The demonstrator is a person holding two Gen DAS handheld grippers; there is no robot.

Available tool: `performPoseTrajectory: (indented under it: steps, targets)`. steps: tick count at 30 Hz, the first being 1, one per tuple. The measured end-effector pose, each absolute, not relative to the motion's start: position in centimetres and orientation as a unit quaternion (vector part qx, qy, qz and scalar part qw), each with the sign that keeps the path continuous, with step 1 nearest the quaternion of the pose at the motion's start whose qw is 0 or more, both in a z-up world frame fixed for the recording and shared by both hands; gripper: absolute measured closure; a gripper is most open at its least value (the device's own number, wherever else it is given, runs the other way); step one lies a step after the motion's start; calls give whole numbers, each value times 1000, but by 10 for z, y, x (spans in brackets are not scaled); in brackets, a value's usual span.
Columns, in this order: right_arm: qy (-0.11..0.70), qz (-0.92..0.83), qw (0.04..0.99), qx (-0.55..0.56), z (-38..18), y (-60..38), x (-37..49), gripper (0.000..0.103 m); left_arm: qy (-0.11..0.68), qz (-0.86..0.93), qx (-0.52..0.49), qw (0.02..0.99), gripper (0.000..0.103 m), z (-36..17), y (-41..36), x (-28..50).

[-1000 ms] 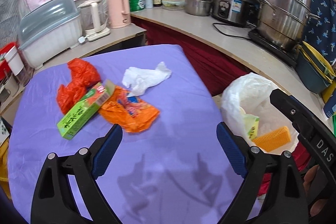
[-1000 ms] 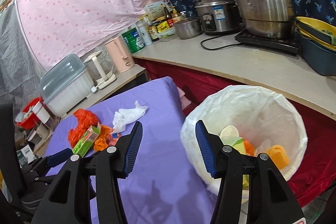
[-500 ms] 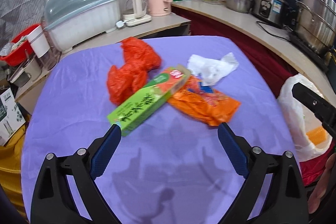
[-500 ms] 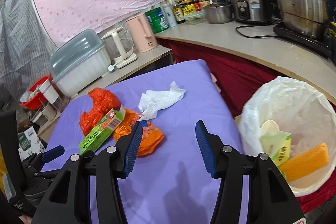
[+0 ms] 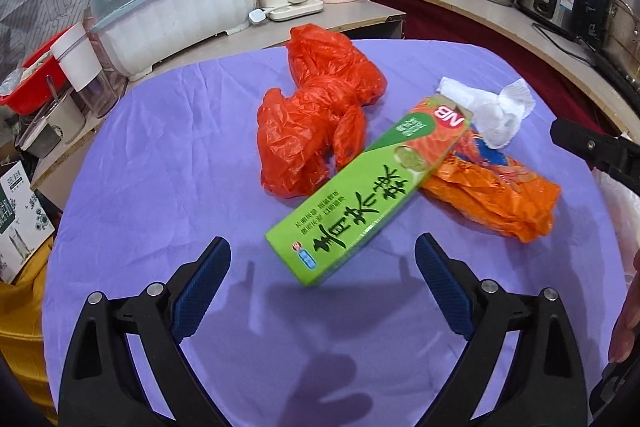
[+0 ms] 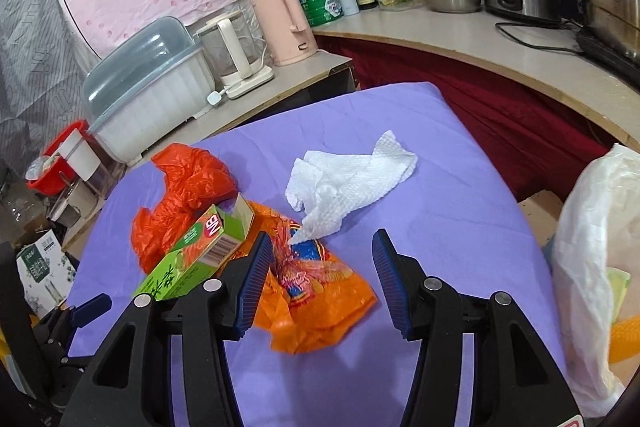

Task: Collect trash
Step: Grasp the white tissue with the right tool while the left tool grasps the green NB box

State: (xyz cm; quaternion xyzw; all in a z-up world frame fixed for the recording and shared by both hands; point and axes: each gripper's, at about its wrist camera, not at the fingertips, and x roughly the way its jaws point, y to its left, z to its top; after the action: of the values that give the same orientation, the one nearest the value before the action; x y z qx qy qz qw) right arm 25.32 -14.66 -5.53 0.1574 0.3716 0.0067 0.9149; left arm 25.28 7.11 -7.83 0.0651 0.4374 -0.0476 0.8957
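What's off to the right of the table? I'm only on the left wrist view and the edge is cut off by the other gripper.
Observer: A white bin liner stands just past the table's right edge, open at the top.
Operator: Anything in it?
Observer: Yes, a yellow-orange piece and something pale green show inside.
Operator: Is the green box closed at its far end?
Observer: No, the flap on that end stands open.
Operator: And the right gripper?
Observer: Open and empty, poised over the orange wrapper, with the paper towel just beyond it.
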Motion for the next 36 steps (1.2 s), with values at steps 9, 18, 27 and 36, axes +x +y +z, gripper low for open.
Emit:
performPoseTrajectory:
  steps: [9, 18, 27, 36]
  targets:
    - [393, 4, 906, 156, -80, -143, 292, 52, 444, -64, 65, 892, 12, -97, 73, 278]
    - [408, 1, 898, 163, -97, -146, 316, 52, 454, -96, 44, 885, 15, -105, 66, 289]
    - [411, 4, 898, 154, -97, -143, 318, 93, 442, -101, 33, 891, 41, -88, 62, 277]
    - [382, 5, 912, 147, -68, -151, 295, 97, 435, -91, 29, 895, 59, -69, 55, 256]
